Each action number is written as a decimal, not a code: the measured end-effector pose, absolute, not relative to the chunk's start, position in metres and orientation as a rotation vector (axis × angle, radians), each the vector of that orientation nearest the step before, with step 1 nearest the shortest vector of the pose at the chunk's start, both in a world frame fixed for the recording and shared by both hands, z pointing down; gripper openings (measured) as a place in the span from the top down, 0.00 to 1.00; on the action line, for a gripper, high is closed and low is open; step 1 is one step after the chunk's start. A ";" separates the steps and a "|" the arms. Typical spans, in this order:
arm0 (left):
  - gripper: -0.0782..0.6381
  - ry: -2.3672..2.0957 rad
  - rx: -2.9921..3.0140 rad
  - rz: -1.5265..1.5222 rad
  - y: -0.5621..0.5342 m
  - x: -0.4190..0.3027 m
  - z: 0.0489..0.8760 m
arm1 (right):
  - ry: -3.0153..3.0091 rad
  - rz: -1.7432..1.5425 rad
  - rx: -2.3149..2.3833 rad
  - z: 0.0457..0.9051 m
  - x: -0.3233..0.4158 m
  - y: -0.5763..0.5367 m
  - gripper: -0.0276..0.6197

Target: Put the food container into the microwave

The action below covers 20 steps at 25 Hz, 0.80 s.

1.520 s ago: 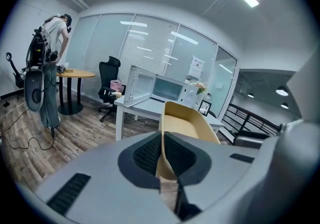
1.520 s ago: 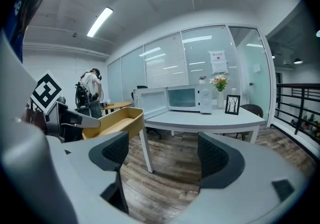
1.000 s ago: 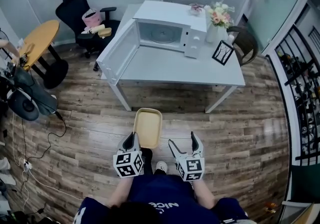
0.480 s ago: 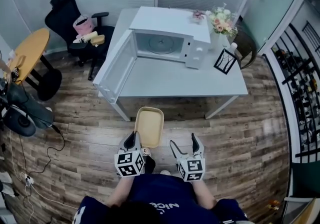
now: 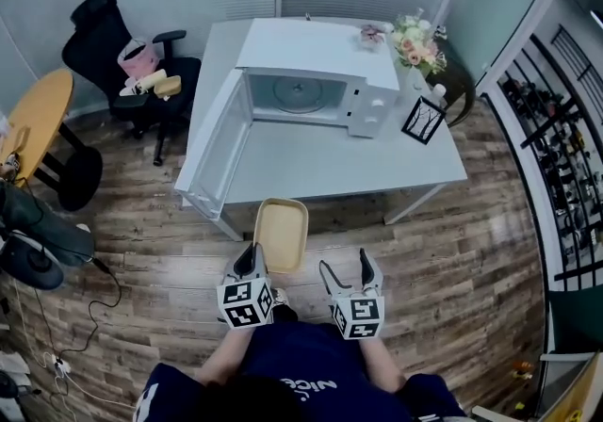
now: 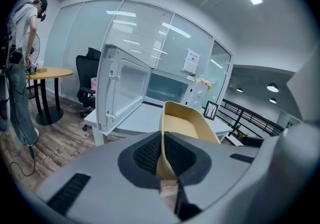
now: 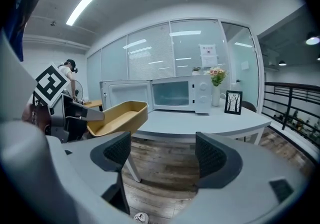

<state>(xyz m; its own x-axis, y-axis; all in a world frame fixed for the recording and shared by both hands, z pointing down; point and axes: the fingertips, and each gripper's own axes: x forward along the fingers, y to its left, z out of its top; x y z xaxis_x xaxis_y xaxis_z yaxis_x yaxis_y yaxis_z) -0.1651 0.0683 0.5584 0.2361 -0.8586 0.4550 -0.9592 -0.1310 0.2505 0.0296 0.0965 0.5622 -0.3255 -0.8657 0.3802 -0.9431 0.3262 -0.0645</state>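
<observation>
Forward, left gripper (image 5: 252,258) on food container (image 5: 281,234)

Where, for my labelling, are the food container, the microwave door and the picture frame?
food container (image 5: 281,234), head view, middle of its floor
microwave door (image 5: 219,154), head view, inner window pane
picture frame (image 5: 421,121), head view, its centre

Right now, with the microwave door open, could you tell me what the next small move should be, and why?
Probably carry the shallow tan food container forward toward the cavity of the white microwave: the left gripper is shut on its near wall, the microwave door stands wide open, and the container hangs short of the edge of the white table.
</observation>
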 end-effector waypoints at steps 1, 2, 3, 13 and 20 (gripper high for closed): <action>0.87 -1.653 2.028 0.278 0.064 -0.167 0.559 | -2.314 0.402 1.638 0.563 0.028 0.093 0.35; 0.87 -1.646 2.028 0.283 0.061 -0.169 0.560 | -2.310 0.404 1.645 0.563 0.025 0.091 0.35; 0.87 -1.639 2.030 0.288 0.059 -0.171 0.561 | -2.308 0.408 1.650 0.564 0.022 0.089 0.35; 0.87 -1.599 2.031 0.299 0.044 -0.182 0.567 | -2.289 0.452 1.625 0.577 0.004 0.089 0.36; 0.87 -1.613 2.013 0.296 0.030 -0.186 0.566 | -2.268 0.484 1.593 0.589 0.005 0.082 0.37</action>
<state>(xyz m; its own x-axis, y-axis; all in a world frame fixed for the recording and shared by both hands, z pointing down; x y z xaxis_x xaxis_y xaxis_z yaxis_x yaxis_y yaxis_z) -0.1861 0.0303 0.5663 0.2601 -0.8342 0.4863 -0.9525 -0.1391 0.2709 0.0047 0.0823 0.5895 -0.3224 -0.8331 0.4494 -0.9440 0.3183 -0.0871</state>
